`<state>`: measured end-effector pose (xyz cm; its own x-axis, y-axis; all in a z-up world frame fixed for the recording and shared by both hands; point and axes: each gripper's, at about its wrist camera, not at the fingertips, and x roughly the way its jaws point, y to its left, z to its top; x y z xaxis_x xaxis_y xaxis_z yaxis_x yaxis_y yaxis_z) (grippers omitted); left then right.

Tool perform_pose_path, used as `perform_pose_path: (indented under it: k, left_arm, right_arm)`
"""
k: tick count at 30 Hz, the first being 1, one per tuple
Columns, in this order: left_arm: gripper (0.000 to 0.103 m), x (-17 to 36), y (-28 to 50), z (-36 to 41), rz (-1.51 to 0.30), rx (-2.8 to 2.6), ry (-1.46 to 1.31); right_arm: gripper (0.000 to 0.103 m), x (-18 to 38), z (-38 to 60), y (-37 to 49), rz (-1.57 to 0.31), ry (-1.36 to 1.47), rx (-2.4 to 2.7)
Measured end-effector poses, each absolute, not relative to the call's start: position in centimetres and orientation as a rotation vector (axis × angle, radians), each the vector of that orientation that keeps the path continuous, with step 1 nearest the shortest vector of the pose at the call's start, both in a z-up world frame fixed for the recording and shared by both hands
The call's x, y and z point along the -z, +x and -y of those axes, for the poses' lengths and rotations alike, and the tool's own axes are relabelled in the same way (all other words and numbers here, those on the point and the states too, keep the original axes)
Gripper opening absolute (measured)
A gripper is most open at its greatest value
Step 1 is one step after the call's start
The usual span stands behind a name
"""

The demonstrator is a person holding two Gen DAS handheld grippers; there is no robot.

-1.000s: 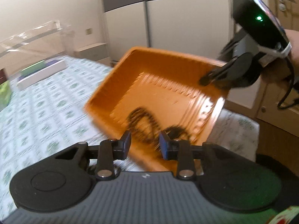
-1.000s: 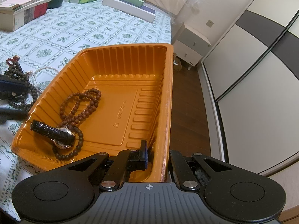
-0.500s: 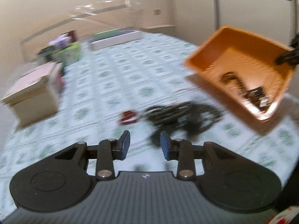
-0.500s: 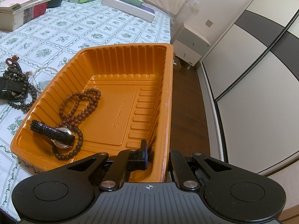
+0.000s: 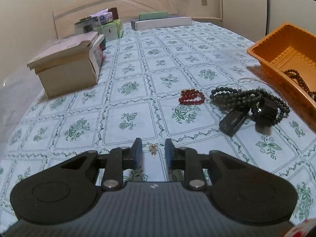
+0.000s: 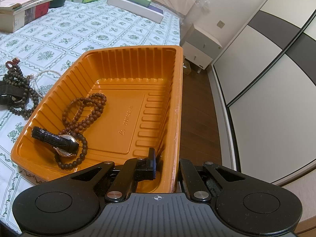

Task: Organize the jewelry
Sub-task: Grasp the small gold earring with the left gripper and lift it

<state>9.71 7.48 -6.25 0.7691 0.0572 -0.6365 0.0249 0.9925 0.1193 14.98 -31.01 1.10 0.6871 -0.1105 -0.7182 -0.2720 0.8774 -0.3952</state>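
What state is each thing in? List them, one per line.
Left gripper: jaws open, just been closing, astride the earring, not pressing it.
Right gripper: shut on the tray wall.
Tray: tilted, held at one wall, partly filled.
Brown beads: in the tray.
Watch: in the tray, on the brown beads.
Earring: loose on the cloth.
Red bracelet: on the cloth.
Dark beads: heaped on the cloth.

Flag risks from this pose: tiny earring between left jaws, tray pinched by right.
1. The earring is tiny and flat on the tablecloth; the left gripper, jaws just closing, may miss it.
2. The right gripper pinches only the orange tray wall; it could tilt, shifting the watch and brown beads.
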Motion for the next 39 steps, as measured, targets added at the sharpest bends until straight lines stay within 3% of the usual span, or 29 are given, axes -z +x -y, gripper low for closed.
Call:
perform_pose_path:
  k: [7, 39]
  left_arm:
    - [0.009, 6.8, 9.9, -7.6, -0.7, -0.027, 0.124]
    - [0.008, 2.8, 9.5, -3.4, -0.65, 0.071, 0.107]
  right_arm:
    - [0.005, -1.1, 31.0, 15.0, -0.817, -0.506, -0.096]
    - [0.005, -1.0, 31.0, 14.9, -0.817, -0.506, -0.095]
